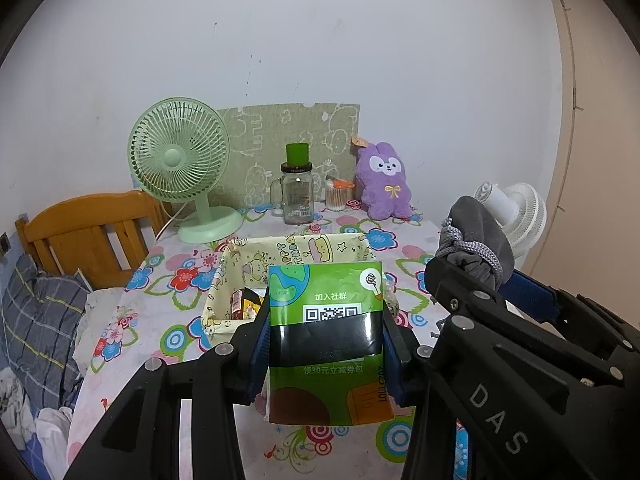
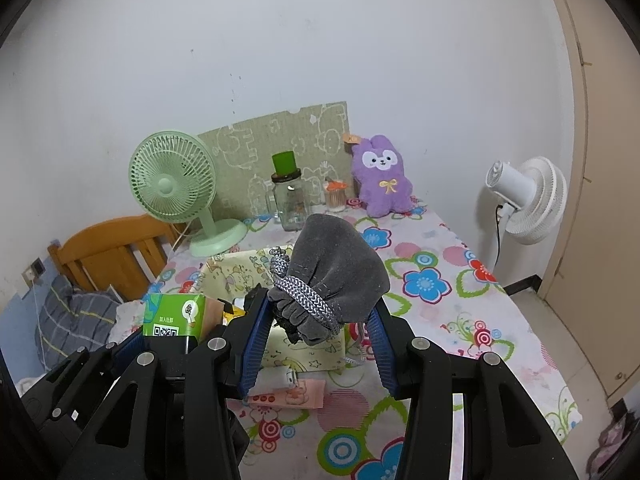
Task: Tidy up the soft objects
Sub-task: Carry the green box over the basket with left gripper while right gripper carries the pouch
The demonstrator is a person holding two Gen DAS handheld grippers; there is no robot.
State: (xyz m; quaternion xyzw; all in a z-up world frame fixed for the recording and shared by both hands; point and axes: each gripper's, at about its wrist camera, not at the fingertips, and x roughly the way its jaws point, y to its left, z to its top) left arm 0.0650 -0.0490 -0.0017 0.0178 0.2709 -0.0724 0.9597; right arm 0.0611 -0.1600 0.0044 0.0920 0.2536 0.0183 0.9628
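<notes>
My left gripper (image 1: 325,320) is shut on a green tissue pack (image 1: 326,344) and holds it above the near edge of the yellow fabric basket (image 1: 296,250). My right gripper (image 2: 318,320) is shut on a grey drawstring pouch (image 2: 336,268), held above the same basket (image 2: 236,272). The pouch also shows at the right of the left wrist view (image 1: 476,240). The tissue pack shows at the left of the right wrist view (image 2: 176,316). A small brown-and-red packet (image 1: 242,302) lies inside the basket. A purple plush bunny (image 1: 384,180) sits at the back of the table.
A green desk fan (image 1: 180,160), a glass jar with a green lid (image 1: 298,190) and a cotton-swab holder (image 1: 338,196) stand at the back. A white fan (image 2: 528,196) stands off the table's right. A wooden headboard (image 1: 80,232) and bedding are left. A pink packet (image 2: 292,394) lies near the basket.
</notes>
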